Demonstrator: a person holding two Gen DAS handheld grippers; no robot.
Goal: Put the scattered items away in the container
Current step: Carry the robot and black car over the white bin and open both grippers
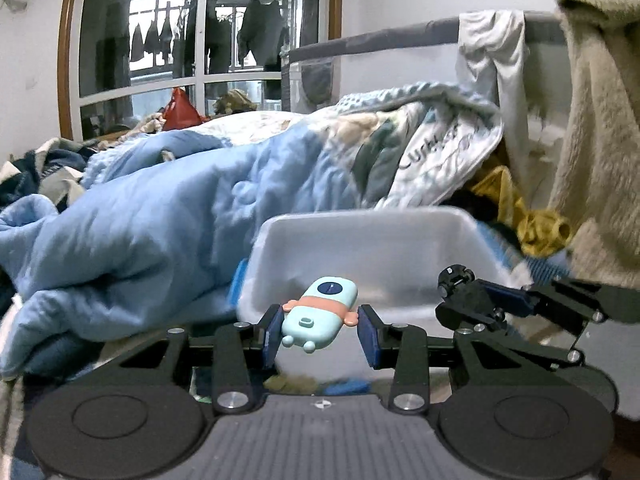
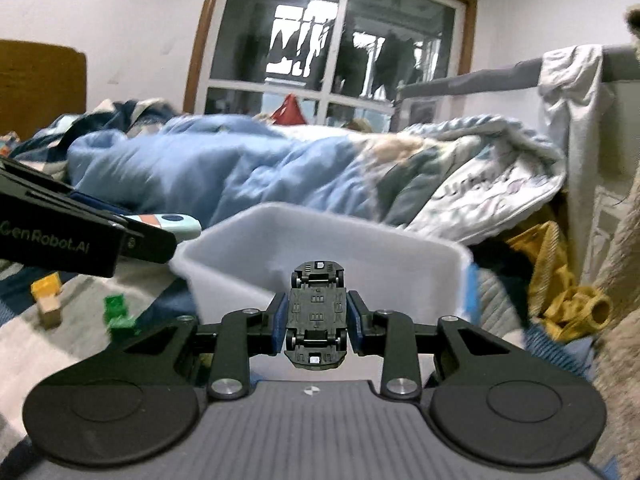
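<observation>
Bedroom setting: an unmade bed with a blue quilt (image 1: 160, 216) heaped behind the work area and a wood-framed window (image 1: 200, 40) beyond.

Your left tool (image 1: 320, 332) has a mint-green toy figure (image 1: 320, 312) with a pink band between its blue pads. The left pad touches the figure's side; the right pad appears to stand slightly off it, so whether the grip is firm cannot be told. The figure hangs at the near rim of the white container (image 1: 372, 248), which rests on the bed.

Your right tool (image 2: 316, 322) is pinching a black toy car (image 2: 316, 316), underside facing the camera, nose pointing away, both pads pressed against its flanks. The car sits just short of the container's (image 2: 320, 240) near wall. In the right view, your left tool (image 2: 80, 236) enters from the left with the figure (image 2: 172, 222) near the container's left corner.

On the patterned bedcover left of the container lie a yellow block (image 2: 46, 286), a wooden block (image 2: 51, 312) and a green piece (image 2: 118, 312), well apart from both tools. A mustard garment (image 2: 560, 284) lies right of the container. A white cloth (image 1: 492, 64) and a beige towel (image 1: 600, 120) hang over a grey rail.
</observation>
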